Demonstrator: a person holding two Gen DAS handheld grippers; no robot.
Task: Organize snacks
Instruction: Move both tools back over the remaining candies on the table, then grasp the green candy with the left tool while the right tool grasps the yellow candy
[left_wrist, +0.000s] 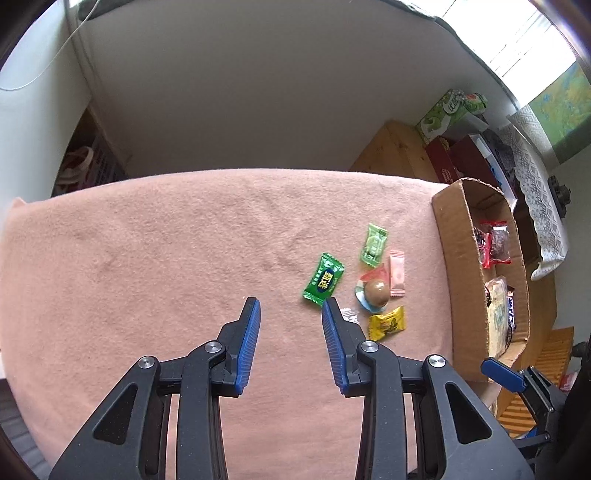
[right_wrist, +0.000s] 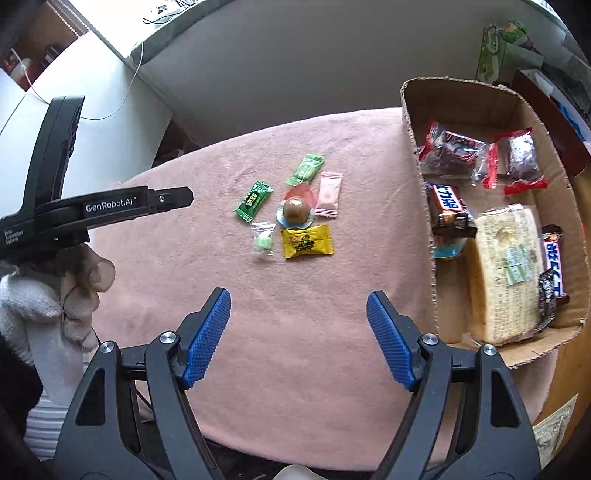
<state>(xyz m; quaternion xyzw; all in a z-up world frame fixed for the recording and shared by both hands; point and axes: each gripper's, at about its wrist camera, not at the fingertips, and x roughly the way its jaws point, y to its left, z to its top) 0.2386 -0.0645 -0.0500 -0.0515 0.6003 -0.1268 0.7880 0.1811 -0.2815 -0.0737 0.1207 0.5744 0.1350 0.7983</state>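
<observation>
Both grippers, L (left_wrist: 291, 306) & R (right_wrist: 299, 301), wide open, empty; 6 candies + 1 egg (right_wrist: 296, 211) on cloth.

Six small snacks lie clustered on the pink cloth, left of the cardboard box (right_wrist: 419, 206). The dark green candy (right_wrist: 253, 200) lies tilted at the cluster's left. The light green candy (right_wrist: 306, 169) sits farthest back, beside the pink sachet (right_wrist: 328, 194). The brown egg (right_wrist: 296, 211), sealed in clear wrap, rests at the centre, touching the sachet. The yellow packet (right_wrist: 306, 241) lies flat in front of it, with the clear-wrapped mint (right_wrist: 263, 240) just beside. Inside the box lie two red-edged dried-fruit packs (right_wrist: 454, 151), two chocolate bars (right_wrist: 448, 206) and a large wafer pack (right_wrist: 506, 273)
</observation>
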